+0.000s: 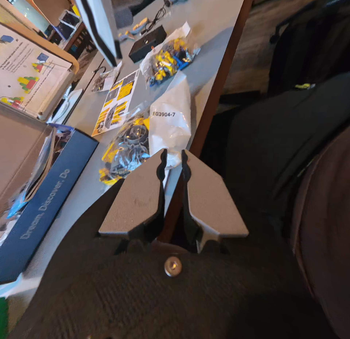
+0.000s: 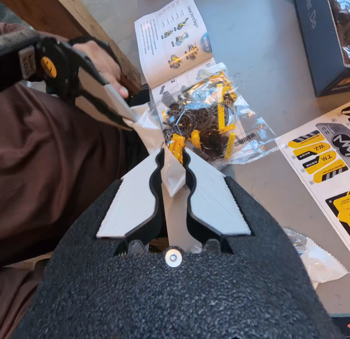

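A clear plastic bag [image 1: 130, 152] of yellow and black building parts lies at the near edge of the grey table [image 1: 204, 27]. It has a white panel [image 1: 170, 121]. My left gripper [image 1: 174, 151] is closed to a narrow gap on the bag's white corner. In the right wrist view the bag [image 2: 200, 125] rests on an open instruction booklet [image 2: 170, 36]. My right gripper [image 2: 173, 150] is closed on a white flap of the bag [image 2: 173, 178], which runs back between its fingers. The left gripper [image 2: 132, 122] shows there too, pinching the bag's other white edge, with a hand [image 2: 102, 65] on it.
A dark blue box [image 1: 47, 197] stands left of the bag. A yellow sticker sheet [image 1: 115, 103], a second bag of yellow and blue parts [image 1: 168, 59] and a black box [image 1: 147, 44] lie farther back. The table's wooden edge [image 1: 217, 84] runs close beside the grippers. Another clear bag [image 2: 312, 263] lies at the right. Some 12 centimetres of space lies between my two pairs of fingers.
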